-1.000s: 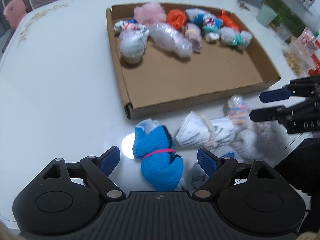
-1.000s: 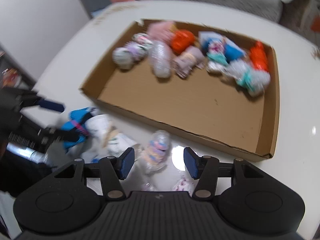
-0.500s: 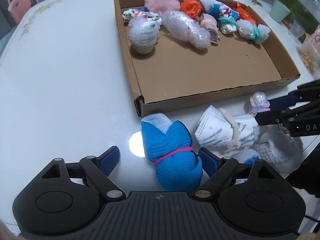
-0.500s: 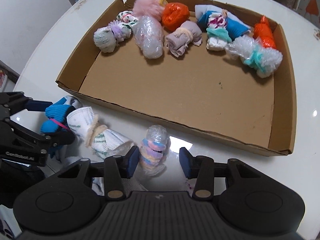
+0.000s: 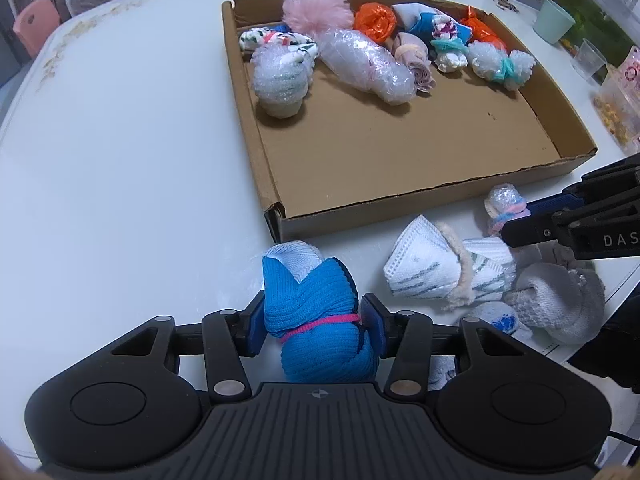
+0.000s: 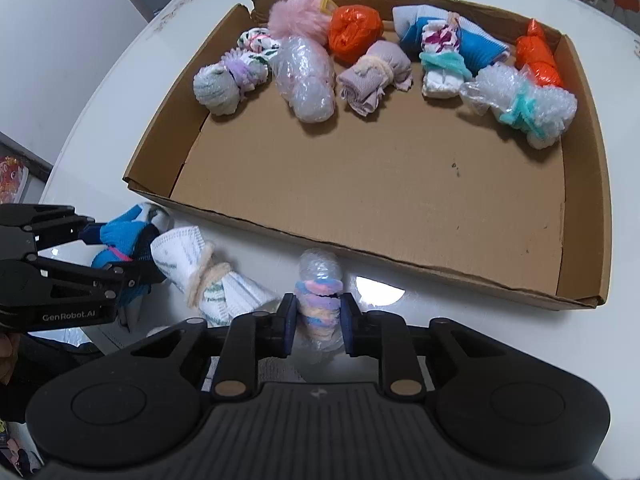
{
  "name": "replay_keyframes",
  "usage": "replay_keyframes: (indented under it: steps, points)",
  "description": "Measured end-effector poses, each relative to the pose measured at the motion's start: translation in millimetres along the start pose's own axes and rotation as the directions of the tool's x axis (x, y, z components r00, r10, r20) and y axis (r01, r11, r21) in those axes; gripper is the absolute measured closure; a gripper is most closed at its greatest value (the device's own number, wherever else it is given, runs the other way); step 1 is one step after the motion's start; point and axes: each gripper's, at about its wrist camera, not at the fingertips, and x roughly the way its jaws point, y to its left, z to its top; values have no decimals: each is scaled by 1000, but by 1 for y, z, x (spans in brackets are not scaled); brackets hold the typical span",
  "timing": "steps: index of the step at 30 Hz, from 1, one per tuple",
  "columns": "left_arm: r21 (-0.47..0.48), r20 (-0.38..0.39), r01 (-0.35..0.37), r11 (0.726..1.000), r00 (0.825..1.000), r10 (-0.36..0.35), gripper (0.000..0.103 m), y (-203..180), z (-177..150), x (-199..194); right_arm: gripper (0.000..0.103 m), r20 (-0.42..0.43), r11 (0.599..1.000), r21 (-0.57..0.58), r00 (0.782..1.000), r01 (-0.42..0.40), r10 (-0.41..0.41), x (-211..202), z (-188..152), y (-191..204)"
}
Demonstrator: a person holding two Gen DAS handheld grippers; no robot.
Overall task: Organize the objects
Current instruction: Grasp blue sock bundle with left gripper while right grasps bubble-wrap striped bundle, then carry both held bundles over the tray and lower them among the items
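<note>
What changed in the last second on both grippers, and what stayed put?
Both came down and closed. The left gripper, open around the blue sock bundle before, is closing with its pads now on it. The right gripper has shut on the bubble-wrap roll with the pastel band. Neither is lifted yet. The cardboard tray, its contents and the white striped bundle stayed put.

White table (image 5: 120,168), cardboard tray (image 5: 400,200), blue sock bundle (image 5: 316,320), face-mask roll (image 5: 436,268), bubble-wrap roll (image 6: 318,276)

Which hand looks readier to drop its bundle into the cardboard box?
Right, probably: the right gripper is shut on the bubble-wrap bundle beside the box; the left gripper is closing on the blue sock.
</note>
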Motion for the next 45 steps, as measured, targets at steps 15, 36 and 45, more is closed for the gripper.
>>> replay_keyframes:
  steps: [15, 36, 45]
  points:
    - [68, 219, -35, 997, 975, 19, 54, 6, 29, -73, 85, 223, 999, 10, 974, -46, 43, -79, -9, -22]
    - [110, 230, 12, 994, 972, -37, 58, -16, 66, -60, 84, 268, 998, -22, 961, -66, 70, -62, 28, -19]
    - [138, 290, -15, 990, 957, -26, 58, -27, 88, -45, 84, 283, 997, -17, 956, -82, 83, -58, 43, -20]
